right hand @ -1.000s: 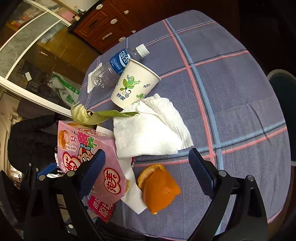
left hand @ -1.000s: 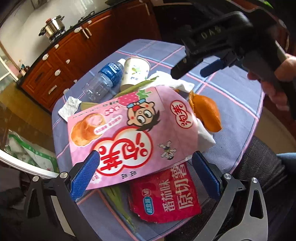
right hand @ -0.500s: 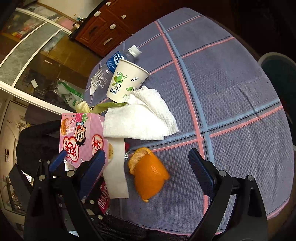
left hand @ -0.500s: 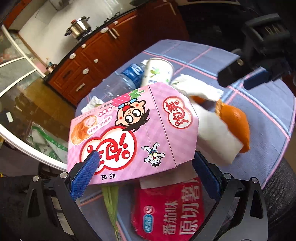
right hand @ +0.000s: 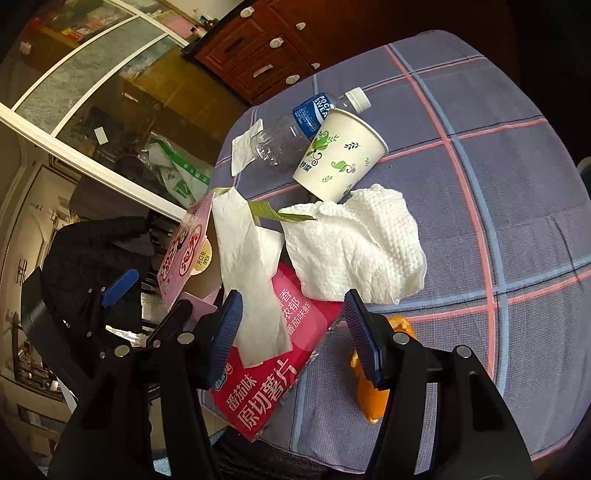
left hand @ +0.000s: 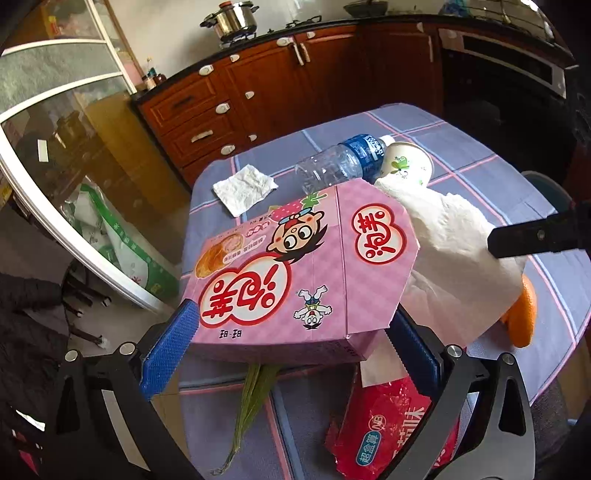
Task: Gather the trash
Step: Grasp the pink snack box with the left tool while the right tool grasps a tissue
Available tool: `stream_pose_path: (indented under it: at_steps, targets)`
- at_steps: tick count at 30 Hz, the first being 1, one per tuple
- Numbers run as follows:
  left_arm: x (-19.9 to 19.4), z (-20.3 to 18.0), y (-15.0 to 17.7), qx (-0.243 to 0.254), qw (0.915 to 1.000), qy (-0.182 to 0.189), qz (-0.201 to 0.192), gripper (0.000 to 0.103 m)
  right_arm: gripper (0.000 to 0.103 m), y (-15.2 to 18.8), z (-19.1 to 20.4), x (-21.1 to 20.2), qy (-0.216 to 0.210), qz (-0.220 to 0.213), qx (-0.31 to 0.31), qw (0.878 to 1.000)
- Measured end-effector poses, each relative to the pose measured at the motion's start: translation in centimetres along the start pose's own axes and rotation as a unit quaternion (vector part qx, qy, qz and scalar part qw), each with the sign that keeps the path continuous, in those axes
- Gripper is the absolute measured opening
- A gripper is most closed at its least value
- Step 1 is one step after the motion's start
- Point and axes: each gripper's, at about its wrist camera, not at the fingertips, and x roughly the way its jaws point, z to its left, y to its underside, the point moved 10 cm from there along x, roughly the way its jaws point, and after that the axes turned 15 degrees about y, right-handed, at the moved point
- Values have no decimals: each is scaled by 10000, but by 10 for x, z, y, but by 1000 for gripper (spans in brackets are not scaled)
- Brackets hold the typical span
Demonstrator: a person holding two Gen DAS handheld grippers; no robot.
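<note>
A steel pot [left hand: 231, 20] sits on the stove atop dark wood cabinets [left hand: 280, 85] with white handles. A curved glass door [left hand: 70, 122] with a white frame stands at left, a green-and-white bag [left hand: 118, 240] on the floor behind it.

A round table [left hand: 461, 140] under a lilac cloth crossed with pink and blue lines stands near reddish-brown wooden cabinets [left hand: 258, 92] with white handles. On the dark countertop [left hand: 332, 26] above them sits a steel pot [left hand: 231, 20]. A white-framed sliding glass door [left hand: 48, 122] runs along one side. Daylight falls brightly across the cloth.
</note>
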Motion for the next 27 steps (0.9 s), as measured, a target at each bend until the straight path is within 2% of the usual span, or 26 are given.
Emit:
stream_pose_path:
  at_steps: [3, 4, 5, 6, 7, 8, 11, 15, 18, 22, 23, 24, 25, 26, 27]
  targets:
    - [14, -5, -3, -21, 10000, 38, 78, 100, 56, 3, 5, 6, 9, 93, -33, 10000]
    - [18, -6, -4, -38, 9999, 62, 70, 89, 56, 4, 7, 7, 22, 105, -60, 9999]
    - [19, -6, -3, -159, 9996, 205, 55, 61, 56, 4, 9, 7, 46, 108, -94, 9999]
    - [18, -3, -4, -274, 9992, 284, 17, 49, 56, 4, 10, 7, 70, 107, -129, 9998]
    - [13, 2, -6, -329, 9992, 220, -89, 32, 55, 4, 12, 7, 81, 109, -156, 9998]
    - [6, 7, -9, -358, 9990, 211, -187, 21, 52, 4, 14, 8, 73, 123, -182, 9997]
    - [-7, 18, -15, -415, 9981, 379, -245, 14, 50, 4, 26, 10, -8, 158, -295, 9994]
    - [-15, 37, -8, -540, 9976, 427, -90, 13, 50, 8, 47, 17, -66, 251, -509, 9984]
    - [-17, 61, 3, -768, 9964, 355, -24, 19, 52, 8, 42, 26, 304, 239, -566, 9977]
    - [-5, 86, 24, -1086, 9931, 356, 263, 30, 52, 11, 32, 42, 771, 370, -581, 9946]
    - [-2, 90, 28, -1121, 9926, 358, 307, 33, 48, 12, 30, 46, 881, 395, -607, 9935]
    - [1, 92, 31, -1114, 9926, 347, 333, 33, 40, 13, 29, 50, 950, 400, -602, 9929]
    - [1, 94, 32, -1090, 9931, 300, 311, 31, 6, 14, 28, 52, 974, 393, -580, 9928]
    - [-3, 96, 32, -1058, 9938, 236, 234, 18, 1, 14, 29, 51, 961, 358, -532, 9933]
    - [-8, 96, 30, -994, 9948, 180, 142, 15, 1, 12, 31, 46, 928, 257, -533, 9939]
